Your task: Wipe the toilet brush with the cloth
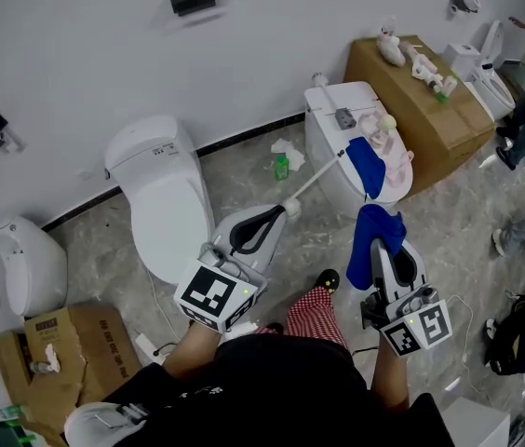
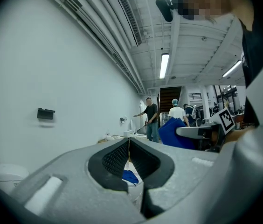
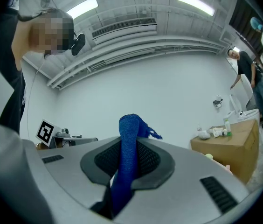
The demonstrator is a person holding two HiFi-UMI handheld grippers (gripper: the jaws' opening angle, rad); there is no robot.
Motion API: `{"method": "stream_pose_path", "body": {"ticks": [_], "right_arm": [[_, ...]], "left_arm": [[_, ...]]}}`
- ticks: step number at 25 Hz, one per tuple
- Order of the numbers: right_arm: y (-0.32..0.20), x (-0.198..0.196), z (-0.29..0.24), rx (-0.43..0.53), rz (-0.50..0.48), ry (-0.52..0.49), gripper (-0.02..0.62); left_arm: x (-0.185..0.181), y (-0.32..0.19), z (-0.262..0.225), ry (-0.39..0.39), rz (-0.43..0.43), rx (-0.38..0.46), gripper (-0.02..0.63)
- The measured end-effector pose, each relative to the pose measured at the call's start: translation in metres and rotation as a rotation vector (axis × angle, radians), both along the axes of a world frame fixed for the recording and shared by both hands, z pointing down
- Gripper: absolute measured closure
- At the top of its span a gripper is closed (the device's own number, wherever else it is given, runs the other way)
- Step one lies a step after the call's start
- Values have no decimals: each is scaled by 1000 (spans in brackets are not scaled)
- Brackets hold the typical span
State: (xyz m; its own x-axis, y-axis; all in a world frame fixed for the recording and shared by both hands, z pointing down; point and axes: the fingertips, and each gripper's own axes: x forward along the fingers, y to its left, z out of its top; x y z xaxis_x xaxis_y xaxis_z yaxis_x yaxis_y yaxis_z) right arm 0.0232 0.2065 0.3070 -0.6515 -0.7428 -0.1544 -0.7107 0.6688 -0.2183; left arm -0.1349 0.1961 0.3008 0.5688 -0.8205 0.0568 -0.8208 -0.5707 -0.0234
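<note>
In the head view my left gripper [image 1: 277,214] is shut on the near end of the toilet brush's thin white handle [image 1: 316,179]. The handle runs up and right to the brush's blue head [image 1: 367,164], which hangs over a white toilet [image 1: 332,124]. My right gripper [image 1: 385,237] is shut on a blue cloth [image 1: 370,250] that droops just below the brush head. The left gripper view looks along the handle [image 2: 128,149] to the blue head [image 2: 130,176], and shows the cloth [image 2: 172,132] at the right. In the right gripper view the cloth [image 3: 128,158] stands up between the jaws.
A second white toilet [image 1: 158,194] stands at the left with a white fixture [image 1: 25,261] beyond it. A cardboard box [image 1: 423,101] with small items stands at the back right. A green bottle [image 1: 282,166] and crumpled paper lie on the floor. People stand at the right edge.
</note>
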Motion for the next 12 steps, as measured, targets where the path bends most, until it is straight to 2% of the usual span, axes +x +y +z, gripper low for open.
{"method": "stream_pose_path", "body": {"ticks": [12], "right_arm": [[-73,23,7,-15,-12,-11,531]], "left_arm": [[29,-71,4,-10,17,-1,598]]}}
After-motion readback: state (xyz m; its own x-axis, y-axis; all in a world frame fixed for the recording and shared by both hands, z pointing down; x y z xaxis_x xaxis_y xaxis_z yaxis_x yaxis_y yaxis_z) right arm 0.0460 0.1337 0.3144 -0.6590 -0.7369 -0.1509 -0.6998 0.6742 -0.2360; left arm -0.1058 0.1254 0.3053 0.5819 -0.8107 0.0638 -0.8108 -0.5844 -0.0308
